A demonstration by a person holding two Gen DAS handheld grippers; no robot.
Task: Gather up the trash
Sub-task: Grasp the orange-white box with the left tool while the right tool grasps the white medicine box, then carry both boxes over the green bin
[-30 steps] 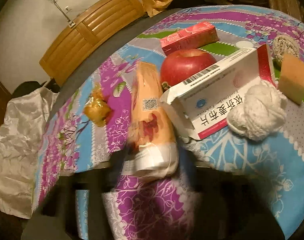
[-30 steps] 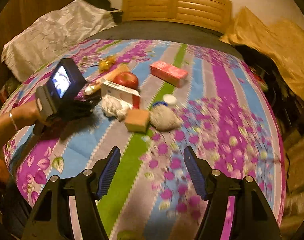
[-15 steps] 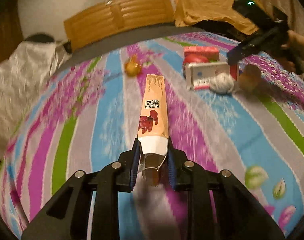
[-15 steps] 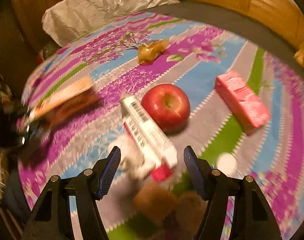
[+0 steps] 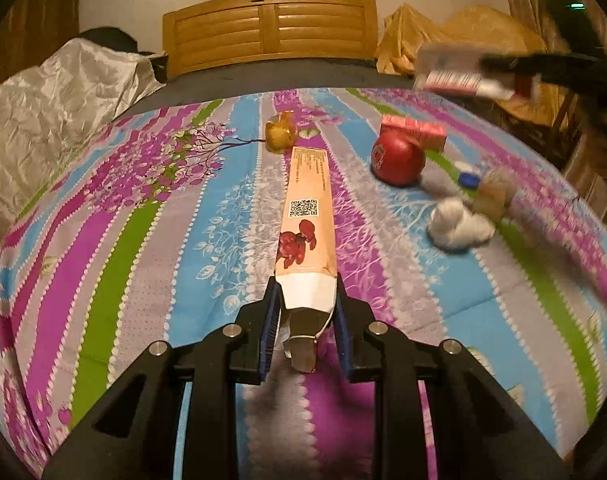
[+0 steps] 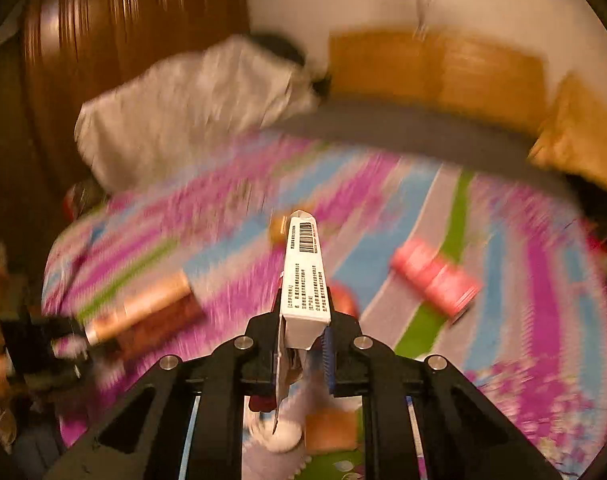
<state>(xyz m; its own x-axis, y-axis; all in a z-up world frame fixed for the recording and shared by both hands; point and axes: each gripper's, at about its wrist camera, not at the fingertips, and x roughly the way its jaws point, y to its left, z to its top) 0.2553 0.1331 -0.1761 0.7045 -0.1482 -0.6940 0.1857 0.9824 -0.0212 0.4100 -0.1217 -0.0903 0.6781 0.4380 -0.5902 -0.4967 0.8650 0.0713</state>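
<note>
My left gripper [image 5: 305,292] is shut on the white end of a long tan carton [image 5: 309,216] with a QR code, which sticks out ahead over the striped bedspread [image 5: 143,260]. The jaws of my right gripper [image 6: 305,304] are closing, and their pads press on a white medicine box [image 6: 305,264] with a barcode, held up above the bed. That box [image 5: 455,74] also shows blurred at the upper right of the left wrist view. The right wrist view is smeared by motion and shows the tan carton [image 6: 143,312] at its left.
On the bedspread lie a red apple [image 5: 397,158], a pink carton [image 5: 415,130], a yellow wrapper [image 5: 279,134], a white wad [image 5: 457,222] and a brown sponge [image 5: 493,194]. A wooden headboard [image 5: 269,28] stands behind. A silver sheet [image 5: 55,100] lies at the left.
My right gripper went in over the apple and box, shut on the white box and lifted it. My left gripper drew back with the tan carton and rolled level, then held still.
</note>
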